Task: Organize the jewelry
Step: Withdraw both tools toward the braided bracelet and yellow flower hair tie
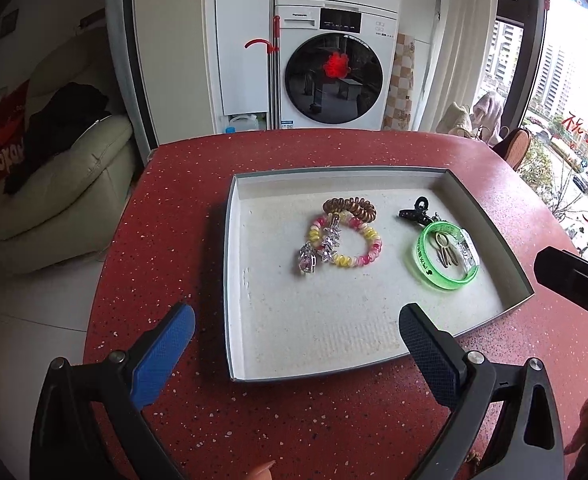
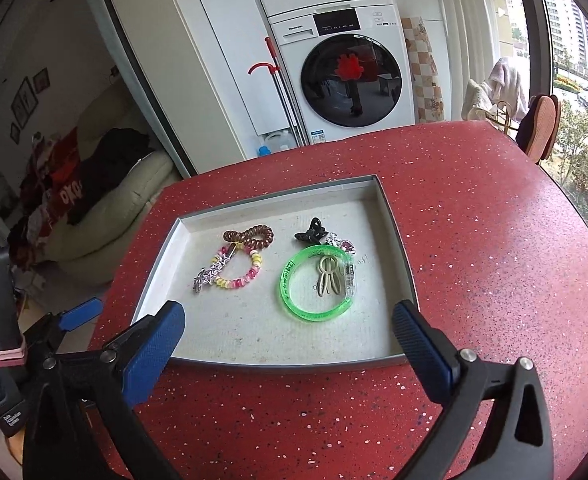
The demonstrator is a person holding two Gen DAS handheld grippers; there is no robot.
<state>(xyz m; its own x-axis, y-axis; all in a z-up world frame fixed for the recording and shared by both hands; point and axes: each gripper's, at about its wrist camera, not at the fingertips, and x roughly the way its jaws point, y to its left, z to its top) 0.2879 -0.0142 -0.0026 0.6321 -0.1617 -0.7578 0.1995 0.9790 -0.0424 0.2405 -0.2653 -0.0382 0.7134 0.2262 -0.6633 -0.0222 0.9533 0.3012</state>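
A shallow grey tray (image 1: 232, 280) with a white floor lies on the red table (image 1: 166, 208). In it lie a brown coil hair tie (image 1: 351, 207), a pink-yellow coil bracelet (image 1: 367, 254), silver star clips (image 1: 327, 242), a black claw clip (image 1: 415, 212) and a green bangle (image 1: 433, 276) around a beige clip (image 1: 445, 250). My left gripper (image 1: 295, 336) is open and empty above the tray's near edge. My right gripper (image 2: 288, 332) is open and empty over the tray's (image 2: 397, 240) near part, just short of the green bangle (image 2: 294, 304).
A washing machine (image 1: 333, 76) and a red-handled mop (image 1: 274, 60) stand beyond the table. A cream sofa (image 1: 66, 184) is on the left, a chair (image 2: 541, 128) and window on the right. The right gripper's body (image 1: 573, 280) shows at the left wrist view's right edge.
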